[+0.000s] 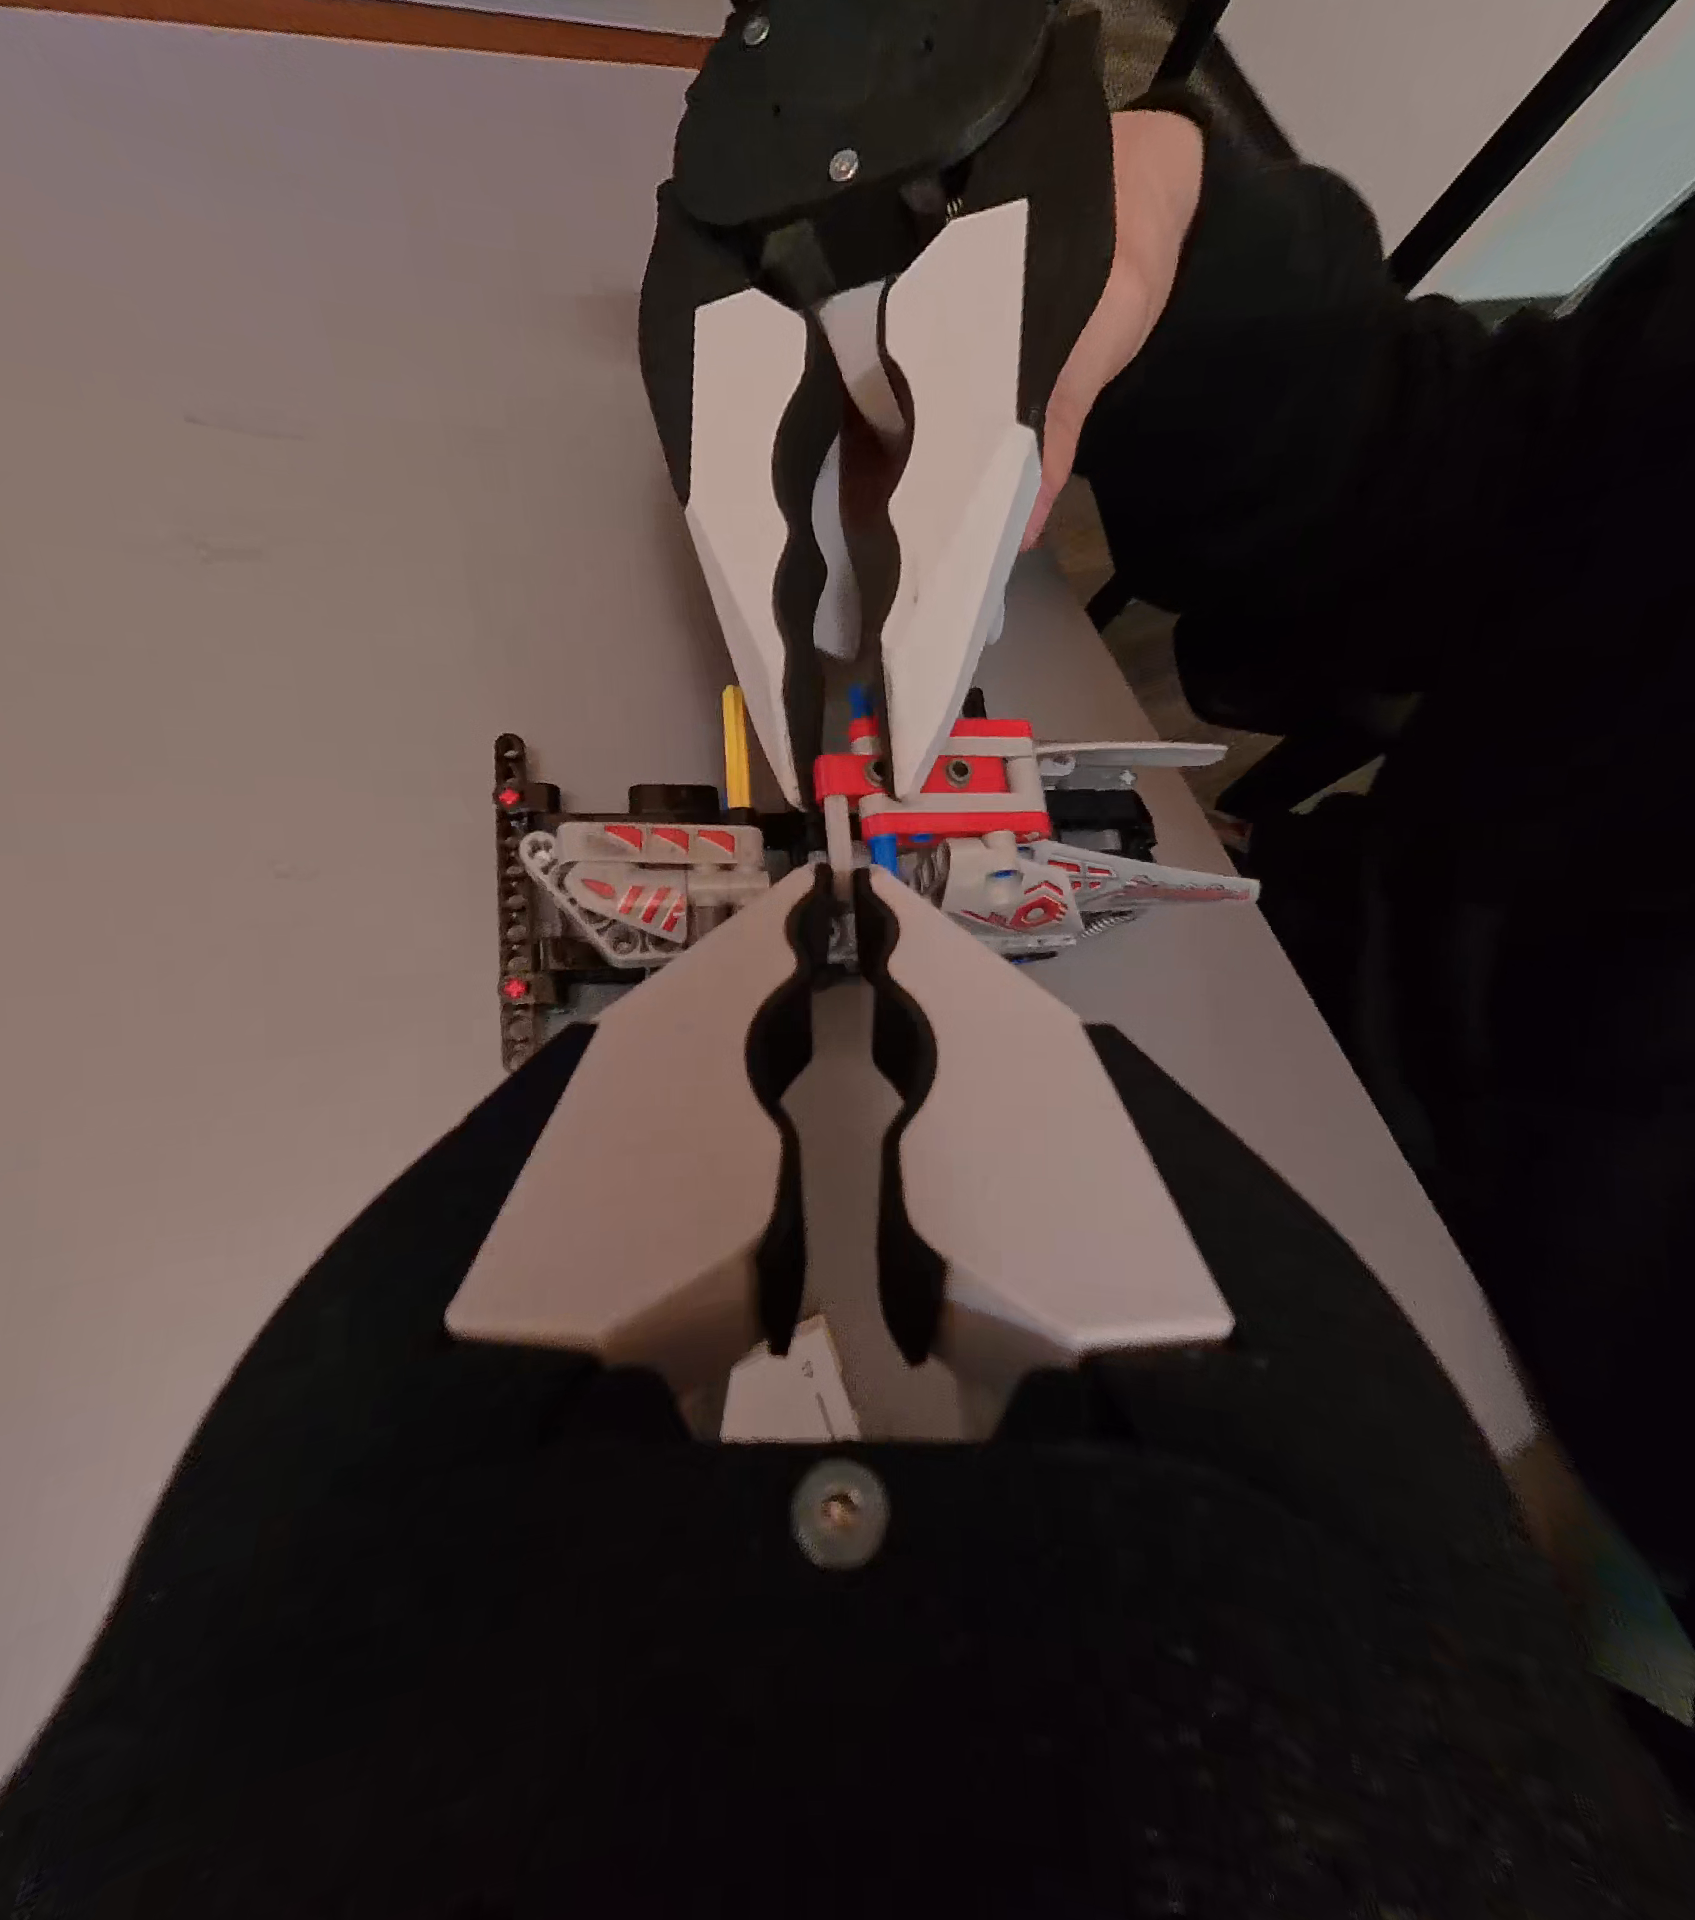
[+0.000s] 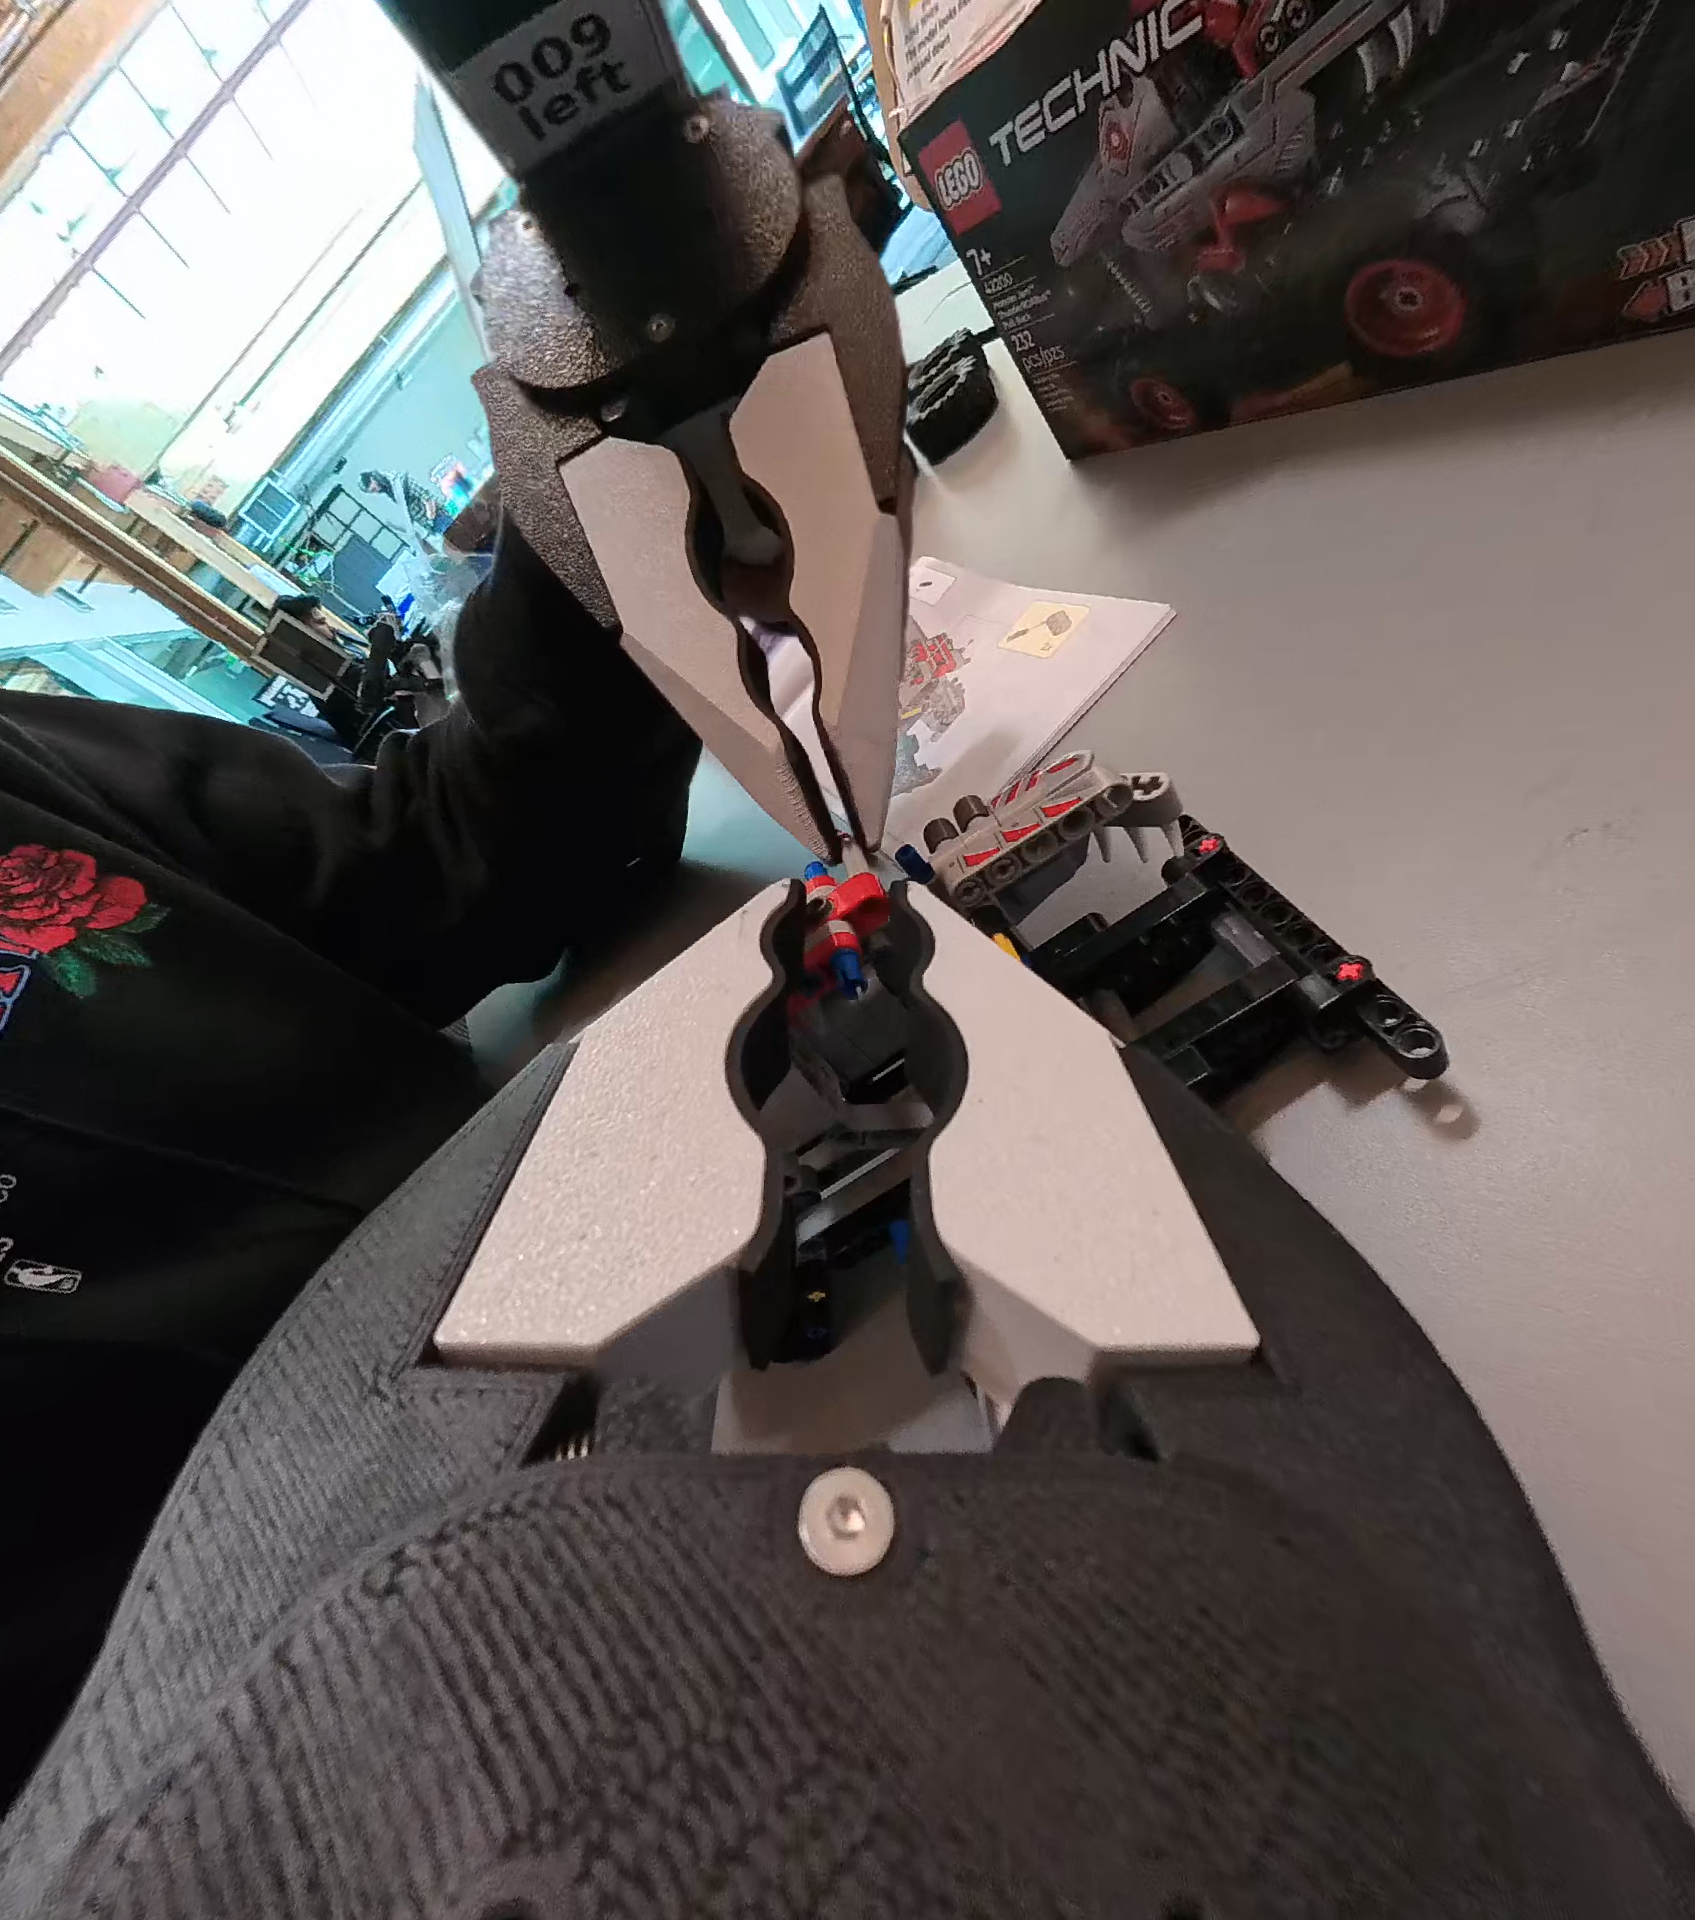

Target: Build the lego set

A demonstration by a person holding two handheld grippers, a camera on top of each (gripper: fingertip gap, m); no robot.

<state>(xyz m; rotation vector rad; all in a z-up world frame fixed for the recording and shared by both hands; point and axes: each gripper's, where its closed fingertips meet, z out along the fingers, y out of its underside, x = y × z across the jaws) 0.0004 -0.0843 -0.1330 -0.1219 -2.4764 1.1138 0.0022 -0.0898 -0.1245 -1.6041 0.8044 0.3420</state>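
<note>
The half-built lego model is lying on the grey bench, and should be kept flat there. The left tongs are seen nearly closed on a thin grey beam; the right tongs are pinched on the red block. Both grips are best held steady while the beam is pressed squarely home

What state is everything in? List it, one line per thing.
Left black-and-white two-finger gripper: shut on thin grey beam.
Right black-and-white two-finger gripper: shut on red beam block.
Grey, red and black lego truck model: part-built, wheelless, on grey table.
White instruction booklet: open, flat.
Dark printed cardboard box: standing on table.
Black rubber tyre: loose, beside box.
</note>
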